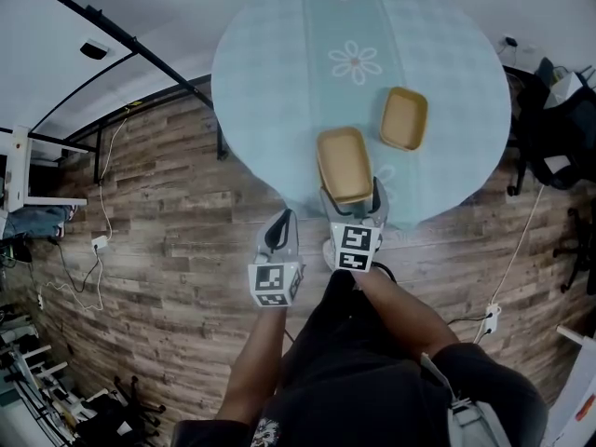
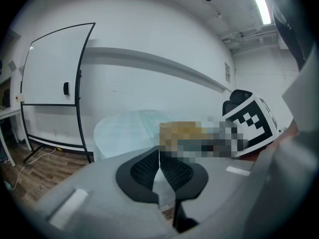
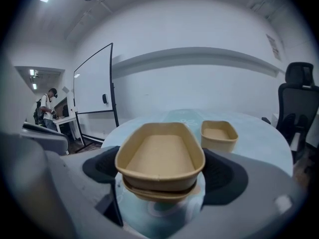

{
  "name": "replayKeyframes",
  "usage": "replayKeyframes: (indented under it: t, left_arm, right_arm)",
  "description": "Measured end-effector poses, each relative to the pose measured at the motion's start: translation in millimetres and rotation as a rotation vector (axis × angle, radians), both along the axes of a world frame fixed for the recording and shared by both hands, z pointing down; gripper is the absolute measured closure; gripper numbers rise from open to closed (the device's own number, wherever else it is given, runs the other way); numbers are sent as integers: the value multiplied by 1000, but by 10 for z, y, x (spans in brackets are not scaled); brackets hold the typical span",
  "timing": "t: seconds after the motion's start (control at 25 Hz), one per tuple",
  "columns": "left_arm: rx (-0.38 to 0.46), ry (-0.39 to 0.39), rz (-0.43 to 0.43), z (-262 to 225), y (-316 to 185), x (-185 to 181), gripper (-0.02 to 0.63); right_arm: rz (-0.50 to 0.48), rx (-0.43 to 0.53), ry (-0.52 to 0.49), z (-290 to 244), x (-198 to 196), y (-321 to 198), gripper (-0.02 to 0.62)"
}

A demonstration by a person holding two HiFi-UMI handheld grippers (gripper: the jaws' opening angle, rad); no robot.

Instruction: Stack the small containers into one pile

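A nested pair [image 3: 160, 158] of tan oblong containers, one seated inside the other, sits upright and open-topped between the fingers [image 3: 102, 167] of the right gripper [image 3: 162, 172], long sides against both pads. A third container [image 3: 218, 135], tan, smaller and squarer, stands upright and empty beyond the fingertips, to their right, apart from the pair.

Left gripper [image 1: 282, 218] low, jaws together, right gripper [image 1: 352, 196] forward, jaws clamping stacked containers [image 1: 344, 161]

Of the lower tub [image 3: 158, 193] held in my right gripper [image 3: 162, 172], only a rim showed beneath the upper tub [image 3: 160, 153]. The table's [image 1: 270, 63] far side ran off the head view's top edge. Everything just past my left gripper [image 2: 159, 159] was blurred. The person [image 3: 46, 106] far left was too small to make out.
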State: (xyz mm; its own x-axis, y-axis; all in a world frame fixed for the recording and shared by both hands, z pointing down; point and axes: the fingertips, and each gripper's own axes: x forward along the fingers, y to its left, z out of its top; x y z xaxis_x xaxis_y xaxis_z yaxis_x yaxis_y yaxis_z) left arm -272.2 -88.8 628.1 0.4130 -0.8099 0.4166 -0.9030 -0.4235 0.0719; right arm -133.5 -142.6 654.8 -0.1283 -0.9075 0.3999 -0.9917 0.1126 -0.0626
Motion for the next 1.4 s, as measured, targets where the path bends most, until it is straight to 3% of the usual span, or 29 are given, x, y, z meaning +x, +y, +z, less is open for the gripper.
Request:
replayKeyframes:
  t: [0.2, 0.76, 0.96, 1.16, 1.4]
  left_arm:
    - [-1, 6, -13, 30, 89, -66, 600]
    - [2, 37, -36, 43, 207, -70, 600]
    - [1, 32, -34, 62, 296, -38, 600]
    - [16, 31, -17, -113, 318, 70, 600]
    - [71, 50, 3, -374, 299, 265, 600]
  right_arm:
    - [25, -14, 0, 103, -50, -8, 81]
    - [-39, -35, -1, 130, -140, 139, 67]
    - [-66, -9, -11, 6, -136, 253, 67]
    - [-159, 4, 15, -202, -149, 369, 67]
    - [-202, 47, 38, -550, 31, 478, 83]
